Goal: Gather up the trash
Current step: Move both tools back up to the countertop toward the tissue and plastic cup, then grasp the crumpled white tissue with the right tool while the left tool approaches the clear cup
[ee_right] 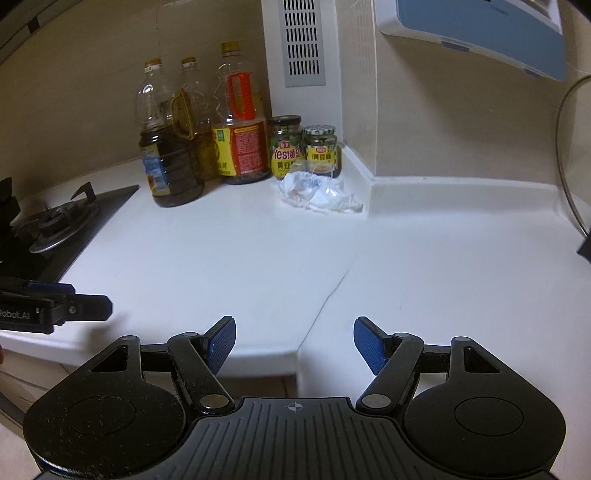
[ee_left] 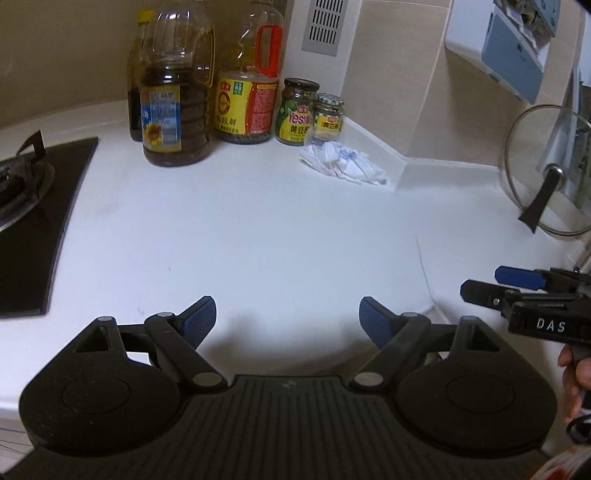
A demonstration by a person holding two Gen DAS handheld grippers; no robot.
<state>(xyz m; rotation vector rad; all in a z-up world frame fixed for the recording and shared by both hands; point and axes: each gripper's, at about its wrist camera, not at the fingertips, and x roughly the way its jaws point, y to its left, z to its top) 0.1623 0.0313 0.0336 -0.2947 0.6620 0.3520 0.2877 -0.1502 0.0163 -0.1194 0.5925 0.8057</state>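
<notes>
A crumpled white paper wad (ee_left: 341, 163) lies on the white counter (ee_left: 258, 229) at the back, against the wall's base and in front of two jars. In the right wrist view the same wad (ee_right: 317, 194) sits far ahead of the fingers. My left gripper (ee_left: 287, 317) hovers over the counter's near part, open, nothing between its blue pads. My right gripper (ee_right: 294, 341) hangs over the counter's front edge, open and empty too. Each gripper shows at the side of the other's view: the right gripper (ee_left: 480, 282) held by a hand (ee_left: 572, 380), the left gripper (ee_right: 88, 299) at far left.
Three oil and sauce bottles (ee_left: 173, 103) and two jars (ee_left: 297, 110) stand along the back wall. A black gas hob (ee_left: 33, 206) fills the left side. A glass pot lid (ee_left: 546, 170) leans at the right. A blue-and-white wall unit (ee_right: 476, 33) hangs above.
</notes>
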